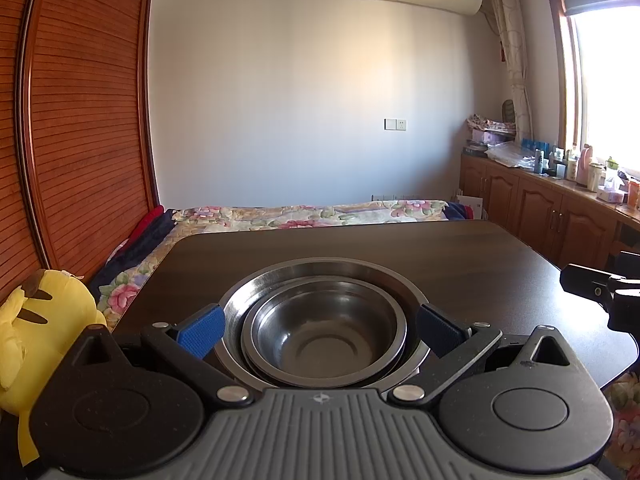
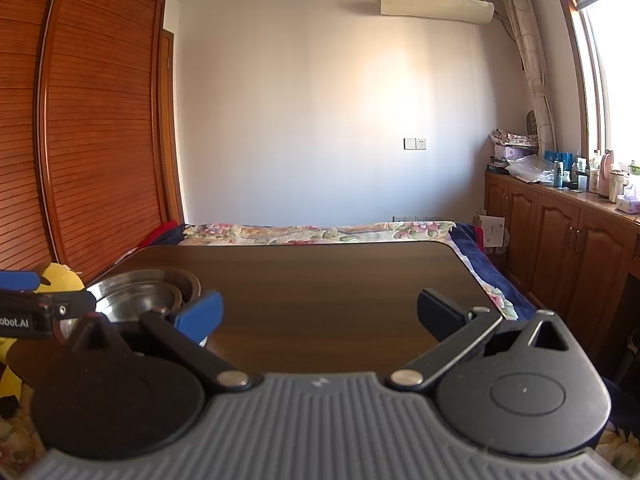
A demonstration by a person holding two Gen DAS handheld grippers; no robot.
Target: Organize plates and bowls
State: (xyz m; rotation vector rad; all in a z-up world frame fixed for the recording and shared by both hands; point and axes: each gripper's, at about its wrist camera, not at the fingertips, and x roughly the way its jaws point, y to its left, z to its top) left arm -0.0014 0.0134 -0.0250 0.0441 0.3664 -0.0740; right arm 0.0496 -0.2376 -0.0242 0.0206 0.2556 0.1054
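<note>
A stack of nested steel bowls [image 1: 324, 328] sits on the dark wooden table [image 1: 460, 264], smaller ones inside a wide outer bowl. My left gripper [image 1: 320, 330] is open, its blue pads [image 1: 200, 330] on either side of the stack, not touching it. The stack also shows in the right wrist view [image 2: 140, 294] at the table's left. My right gripper [image 2: 318, 314] is open and empty over the bare table [image 2: 320, 280], to the right of the stack. The left gripper's finger [image 2: 44, 304] shows at that view's left edge.
A yellow plush toy [image 1: 36, 332] lies left of the table. A floral bed [image 1: 312, 212] lies beyond the far edge. A wooden wardrobe [image 1: 80, 120] stands left; cabinets with bottles [image 1: 560, 200] stand right. The right gripper's tip [image 1: 600, 288] is at the table's right.
</note>
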